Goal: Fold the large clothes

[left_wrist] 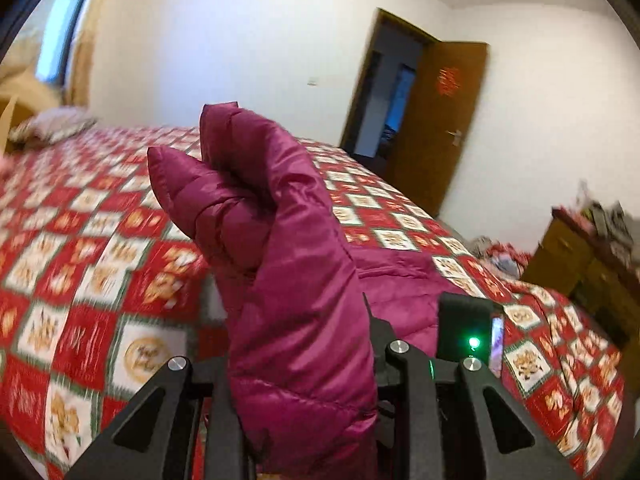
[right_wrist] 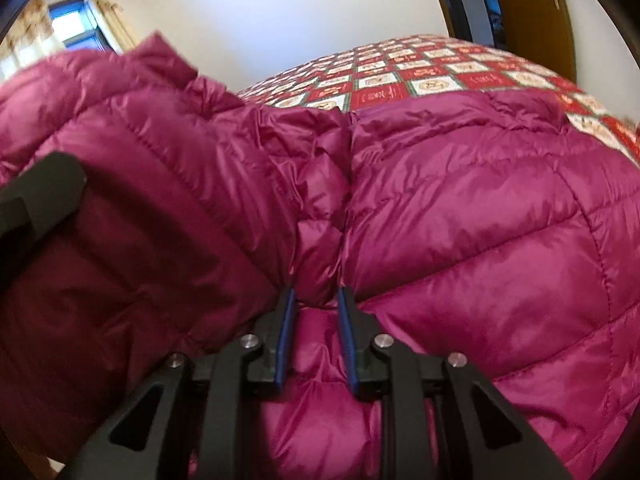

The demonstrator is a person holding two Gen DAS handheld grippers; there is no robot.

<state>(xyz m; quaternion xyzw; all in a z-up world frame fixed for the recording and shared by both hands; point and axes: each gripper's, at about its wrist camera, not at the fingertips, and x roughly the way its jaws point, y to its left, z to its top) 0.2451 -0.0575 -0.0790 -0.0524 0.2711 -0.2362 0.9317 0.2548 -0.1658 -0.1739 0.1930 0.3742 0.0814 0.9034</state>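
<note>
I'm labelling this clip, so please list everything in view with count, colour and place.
Down jacket: one, magenta, spread on the bed, a part lifted.
Bedspread: one, red and white check, covers the bed.
Pillow: one, pale, far end of the bed.
Door: one, brown, open, beyond the bed.
Dresser: one, brown, cluttered top, at right.
Window: one, curtained, far left.
Left gripper: black, shut on jacket fabric.
Right gripper: black, blue pads, pinching a jacket fold.
</note>
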